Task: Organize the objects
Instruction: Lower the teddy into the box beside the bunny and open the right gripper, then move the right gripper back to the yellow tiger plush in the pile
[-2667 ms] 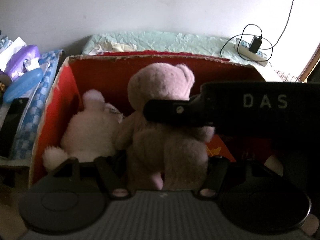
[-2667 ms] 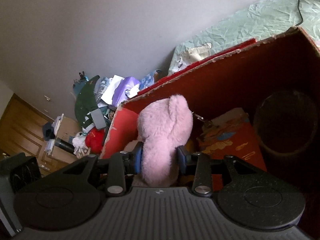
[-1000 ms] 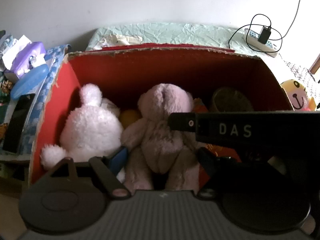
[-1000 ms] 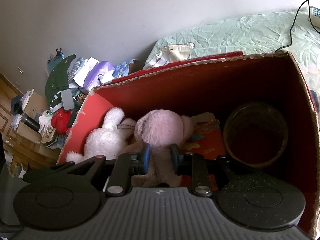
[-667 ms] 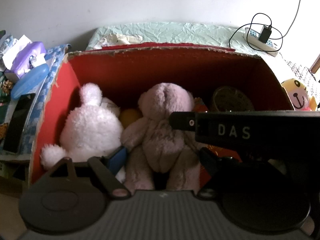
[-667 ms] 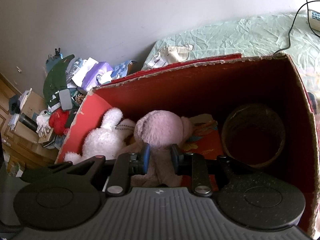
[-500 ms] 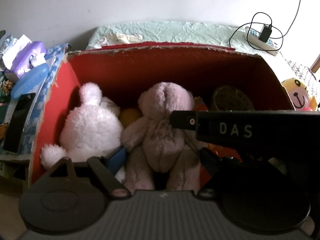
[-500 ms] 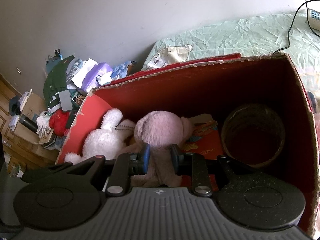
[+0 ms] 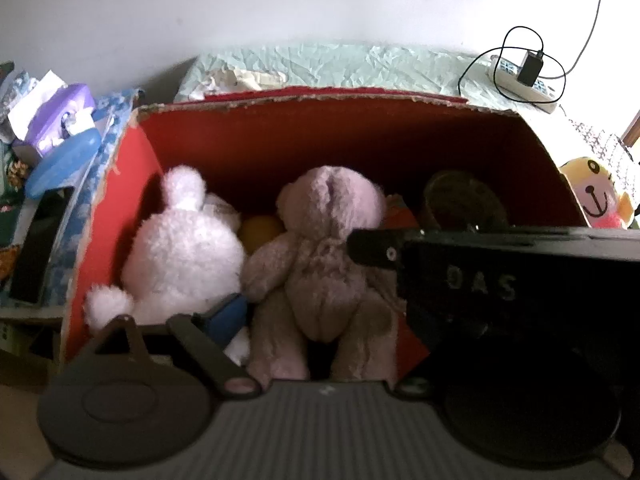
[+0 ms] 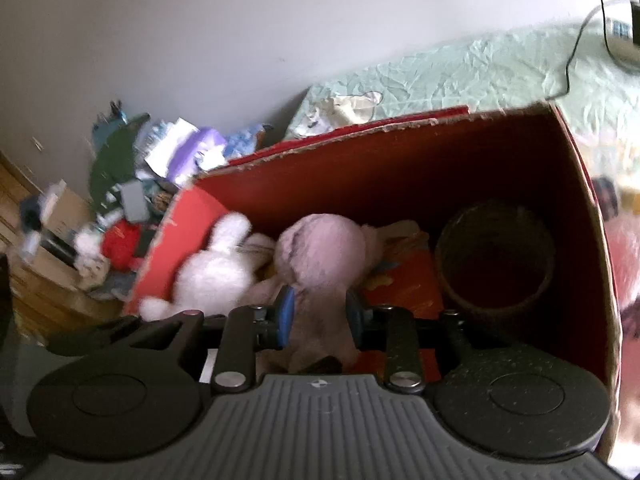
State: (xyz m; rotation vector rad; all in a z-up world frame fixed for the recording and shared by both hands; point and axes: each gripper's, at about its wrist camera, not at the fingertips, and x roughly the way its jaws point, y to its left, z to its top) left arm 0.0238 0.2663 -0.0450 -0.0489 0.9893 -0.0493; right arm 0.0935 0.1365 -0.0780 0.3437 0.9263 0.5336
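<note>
A pink teddy bear (image 9: 324, 252) (image 10: 320, 256) sits upright in the red cardboard box (image 9: 120, 200) (image 10: 592, 240), its back to both cameras. A white plush bunny (image 9: 184, 252) (image 10: 212, 272) leans beside it on the left. My right gripper (image 10: 320, 312) holds the bear's body between its blue pads (image 10: 286, 312); the jaws are opening but still touch the fur. My left gripper (image 9: 320, 320) is open and opening wider around the bear's legs. Its left pad (image 9: 224, 316) stands clear of the bear. The right gripper's black body (image 9: 480, 280) hides its other finger.
A brown round basket (image 9: 464, 204) (image 10: 496, 256) stands in the box's right half, and an orange ball (image 9: 260, 232) lies behind the toys. A yellow plush (image 9: 596, 196) lies outside on the right. Behind are a green sheet (image 9: 340, 64) and power strip (image 9: 524, 76); clutter (image 9: 56, 112) is piled left.
The bear has come down from above the box to sit on its floor. The left jaws have spread wider, the right pads have parted a little, and the right view has shifted and blurred.
</note>
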